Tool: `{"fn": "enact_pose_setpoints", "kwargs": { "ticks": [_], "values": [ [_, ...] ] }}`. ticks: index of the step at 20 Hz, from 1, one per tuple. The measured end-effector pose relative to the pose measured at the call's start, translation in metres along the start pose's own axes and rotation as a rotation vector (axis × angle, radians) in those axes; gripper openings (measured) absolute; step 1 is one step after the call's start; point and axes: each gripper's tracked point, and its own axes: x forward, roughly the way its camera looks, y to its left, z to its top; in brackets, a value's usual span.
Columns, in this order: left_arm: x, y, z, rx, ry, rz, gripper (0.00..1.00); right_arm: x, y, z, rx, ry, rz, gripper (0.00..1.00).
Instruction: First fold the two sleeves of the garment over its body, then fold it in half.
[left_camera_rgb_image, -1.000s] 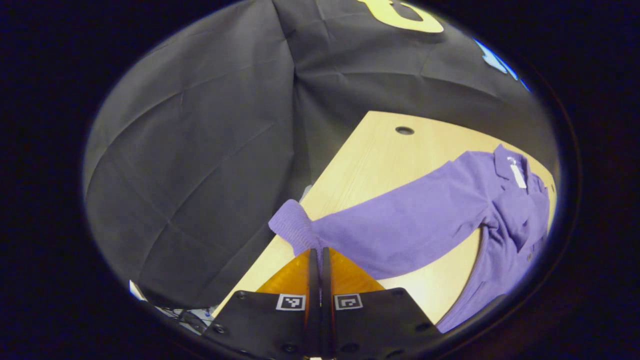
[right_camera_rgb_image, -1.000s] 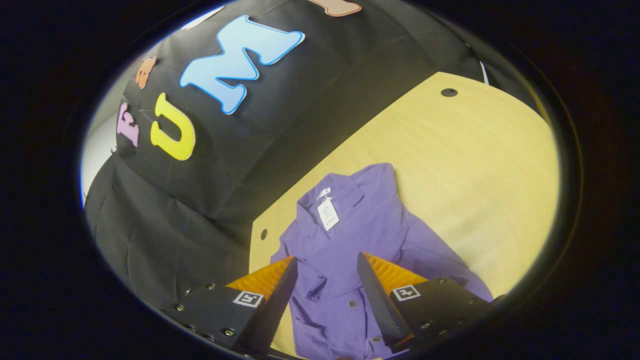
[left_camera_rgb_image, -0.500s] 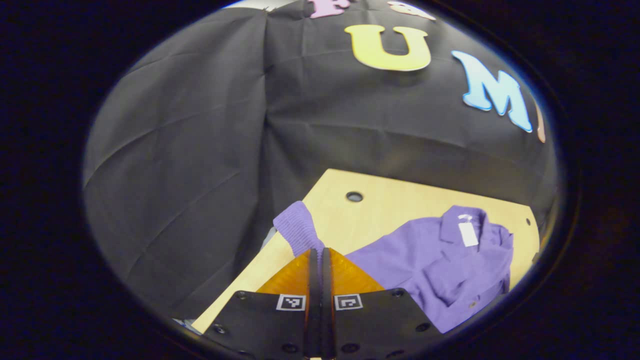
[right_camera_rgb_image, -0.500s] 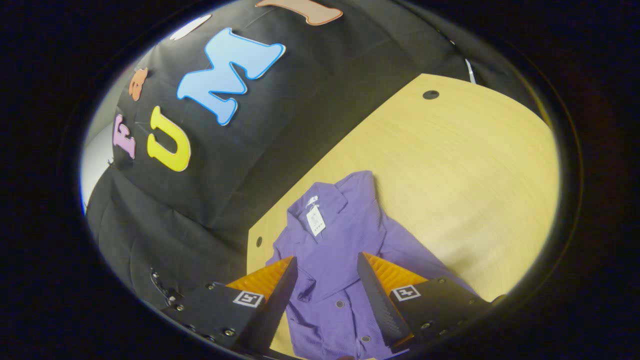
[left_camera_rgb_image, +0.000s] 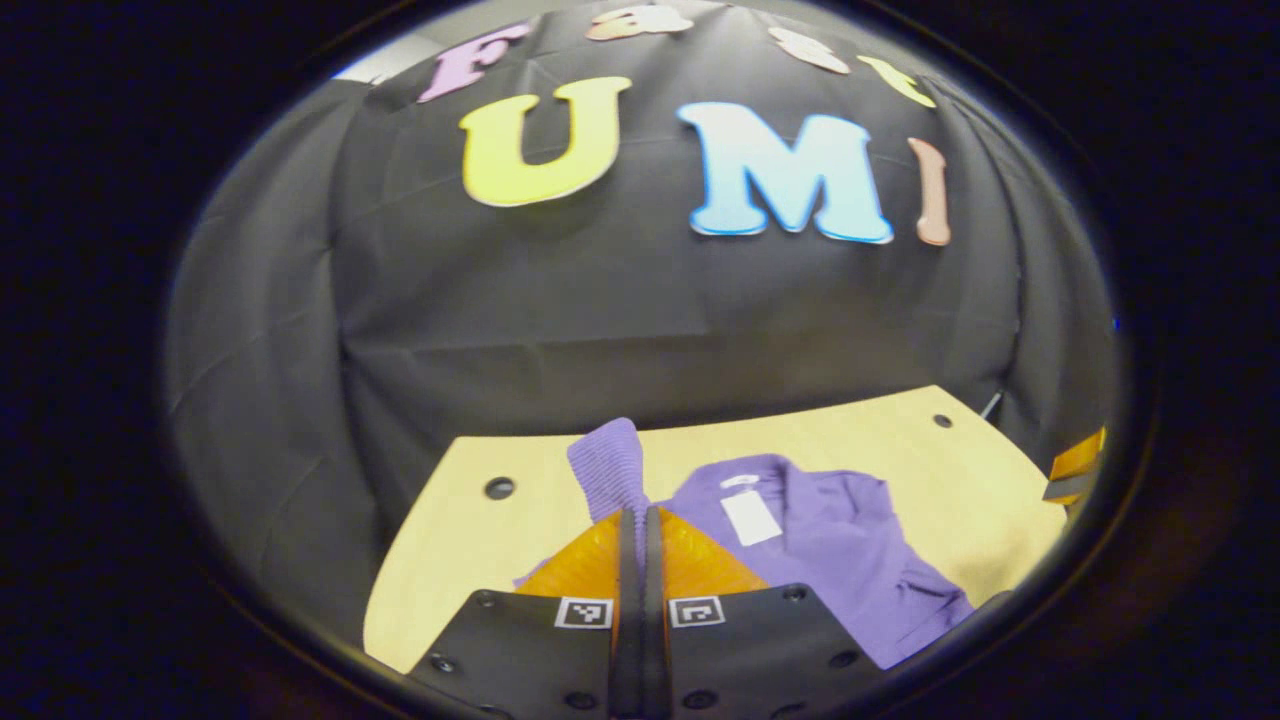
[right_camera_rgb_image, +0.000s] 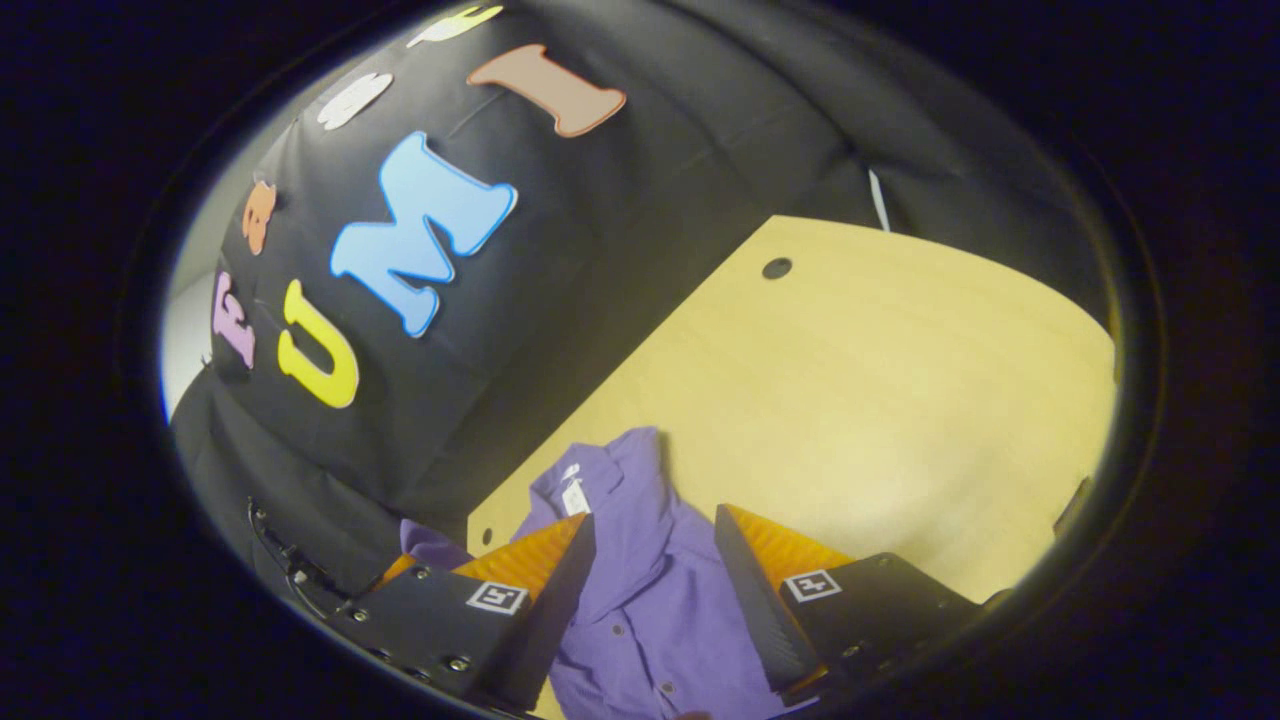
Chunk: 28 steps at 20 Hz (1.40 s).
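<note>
1. Left gripper (left_camera_rgb_image: 640, 512): jaws pressed right together with the ribbed cuff of the purple sleeve (left_camera_rgb_image: 610, 468) pinched between them. The cuff pokes up past the fingertips, clear of the table.

2. The garment (left_camera_rgb_image: 840, 540), a purple collared, button-front top, lies on the light wooden table (left_camera_rgb_image: 450, 530). In the left gripper view its collar points toward the back wall, and a white tag (left_camera_rgb_image: 750, 517) sits just below the collar. The body spreads out to the right of the left gripper's fingers.

3. Right gripper (right_camera_rgb_image: 650, 535): jaws wide open, gripping nothing. It's above the garment (right_camera_rgb_image: 650, 600), and between the fingers you can see the button placket running down the front. Can't tell whether the fingertips touch the fabric.

4. In the right gripper view the collar and a small white tag (right_camera_rgb_image: 574, 497) sit near the table's far-left corner, close to the black cloth wall (right_camera_rgb_image: 560, 250). A bit of purple fabric (right_camera_rgb_image: 430, 545) shows at the lower left, beside the right gripper's left finger – can't say for sure which part of the garment it is.

5. The table (right_camera_rgb_image: 880, 400) has small round holes near its corners – one at the far side in the right gripper view (right_camera_rgb_image: 776, 268), and two in the left gripper view (left_camera_rgb_image: 498, 488) (left_camera_rgb_image: 941, 421).

6. At the far right edge of the left gripper view a bit of the other gripper (left_camera_rgb_image: 1075, 470) peeks in over the table edge; too little of it shows there to say anything about its jaws.
</note>
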Motion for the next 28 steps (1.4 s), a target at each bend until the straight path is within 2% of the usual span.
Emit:
{"fn": "enact_pose_setpoints", "kwargs": {
  "ticks": [7, 12, 14, 18, 19, 22, 23, 25, 28],
  "values": [
    [0.017, -0.134, -0.002, 0.102, 0.032, -0.224, 0.07, -0.102, -0.071, 0.081, 0.081, -0.231, -0.111, 0.78],
    [0.015, -0.208, -0.01, 0.156, 0.045, -0.337, 0.06, -0.167, -0.119, 0.09, 0.148, -0.326, -0.172, 0.78],
    [0.014, -0.228, -0.015, 0.169, 0.057, -0.366, 0.06, -0.182, -0.13, 0.086, 0.168, -0.344, -0.189, 0.78],
    [0.011, -0.266, -0.042, 0.147, 0.152, -0.5, 0.08, -0.205, -0.138, 0.077, 0.187, -0.36, -0.202, 0.78],
    [0.007, -0.273, -0.038, 0.124, 0.158, -0.522, 0.14, -0.206, -0.138, 0.076, 0.185, -0.36, -0.201, 0.78],
    [0.007, -0.277, -0.038, 0.141, 0.145, -0.508, 0.91, -0.202, -0.133, 0.071, 0.161, -0.355, -0.2, 0.78],
    [0.007, -0.277, -0.039, 0.141, 0.144, -0.509, 0.89, -0.201, -0.13, 0.066, 0.153, -0.349, -0.201, 0.78],
    [0.005, -0.268, -0.041, 0.136, 0.159, -0.493, 0.92, -0.198, -0.122, 0.053, 0.14, -0.329, -0.203, 0.78],
    [-0.006, -0.241, -0.049, 0.08, 0.206, -0.467, 0.93, -0.184, -0.122, 0.018, 0.11, -0.255, -0.213, 0.78]
  ]
}}
